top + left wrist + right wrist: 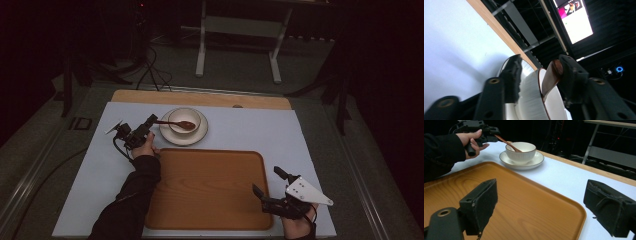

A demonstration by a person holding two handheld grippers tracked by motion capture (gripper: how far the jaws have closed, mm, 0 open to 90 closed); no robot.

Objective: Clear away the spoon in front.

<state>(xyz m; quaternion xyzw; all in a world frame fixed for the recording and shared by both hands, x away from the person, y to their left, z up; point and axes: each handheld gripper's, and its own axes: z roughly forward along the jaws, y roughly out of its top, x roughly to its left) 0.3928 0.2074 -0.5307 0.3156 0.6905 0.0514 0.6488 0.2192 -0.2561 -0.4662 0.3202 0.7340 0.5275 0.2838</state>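
Left tongs (151, 120) clenched on the brown wooden spoon's (181, 124) handle, its head resting in the white ribbed bowl (184, 121) on its saucer (172, 136). Right tongs (267, 183) hang released over the orange wooden tray's (210, 190) near corner.

Brown wooden spoon (181, 123) lying tilted, its head resting inside white ribbed bowl (184, 120). Bowl sitting upright on white saucer (170, 134), just beyond wooden tray (200, 200).

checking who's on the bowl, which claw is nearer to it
Left. The left claw is right beside the bowl, at the spoon handle. The right claw hovers at the tray's near right edge, far off.
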